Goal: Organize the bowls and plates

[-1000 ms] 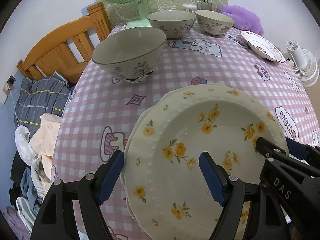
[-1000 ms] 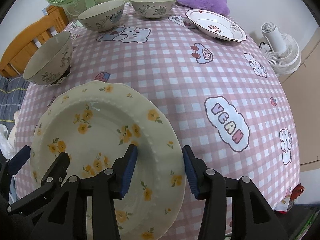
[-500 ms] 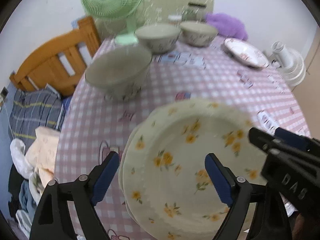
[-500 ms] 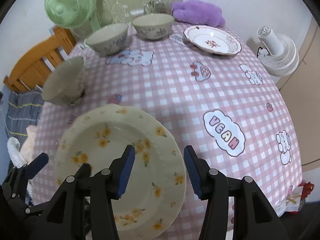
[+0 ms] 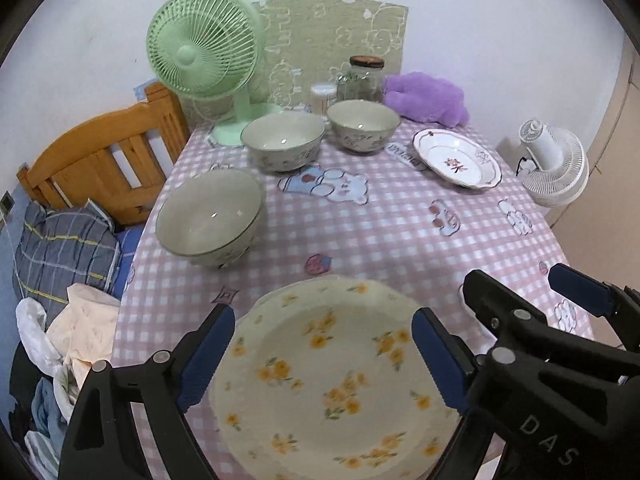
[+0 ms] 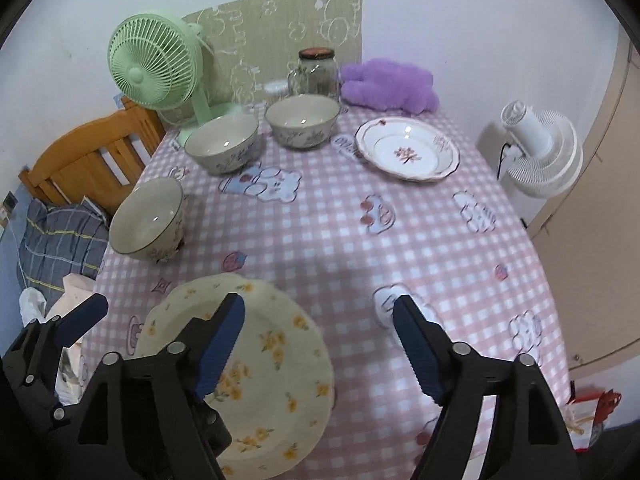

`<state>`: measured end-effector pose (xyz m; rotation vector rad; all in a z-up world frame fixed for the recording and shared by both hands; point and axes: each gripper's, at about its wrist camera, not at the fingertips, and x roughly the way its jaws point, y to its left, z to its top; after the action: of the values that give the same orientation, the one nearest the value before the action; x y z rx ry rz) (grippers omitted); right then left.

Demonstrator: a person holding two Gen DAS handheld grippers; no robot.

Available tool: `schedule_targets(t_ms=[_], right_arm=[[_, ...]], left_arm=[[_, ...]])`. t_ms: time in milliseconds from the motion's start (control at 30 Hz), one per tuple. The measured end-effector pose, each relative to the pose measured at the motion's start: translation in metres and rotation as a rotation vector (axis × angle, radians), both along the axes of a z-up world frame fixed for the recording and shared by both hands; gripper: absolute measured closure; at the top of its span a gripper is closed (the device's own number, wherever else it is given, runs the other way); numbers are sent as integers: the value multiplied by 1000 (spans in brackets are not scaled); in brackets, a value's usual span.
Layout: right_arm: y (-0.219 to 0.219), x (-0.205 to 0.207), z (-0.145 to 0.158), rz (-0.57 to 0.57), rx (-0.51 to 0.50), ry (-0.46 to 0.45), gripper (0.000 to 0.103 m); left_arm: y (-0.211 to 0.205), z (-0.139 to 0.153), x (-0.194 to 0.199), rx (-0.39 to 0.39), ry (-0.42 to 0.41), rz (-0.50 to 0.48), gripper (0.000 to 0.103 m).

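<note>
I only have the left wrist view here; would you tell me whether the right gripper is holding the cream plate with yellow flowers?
Observer: No. The right wrist view shows the right gripper with its jaws opening and gripping nothing; the cream plate with yellow flowers lies below on the pink checked tablecloth.
Operator: Thank you. Is anything on the floor past the table's near right corner?
Observer: Yes, a red item lies there, too small to identify.

centre cloth [image 6: 340,232]: open | left edge: bowl [image 6: 148,220] | rear: bowls [image 6: 260,136], fan [image 6: 156,68], probably crowded
</note>
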<state>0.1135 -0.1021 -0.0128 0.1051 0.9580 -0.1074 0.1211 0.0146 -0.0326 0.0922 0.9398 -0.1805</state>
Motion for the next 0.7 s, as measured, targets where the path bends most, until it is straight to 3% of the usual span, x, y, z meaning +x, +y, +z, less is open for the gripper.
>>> schedule_targets(t_ms=[267, 700], right_arm=[[-52, 20, 10, 49, 2, -11, 17], [-131, 69, 18, 115, 9, -35, 16]], left_arm=[[-52, 12, 16, -13, -18, 45, 21], [-136, 19, 60, -5, -38, 111, 34]])
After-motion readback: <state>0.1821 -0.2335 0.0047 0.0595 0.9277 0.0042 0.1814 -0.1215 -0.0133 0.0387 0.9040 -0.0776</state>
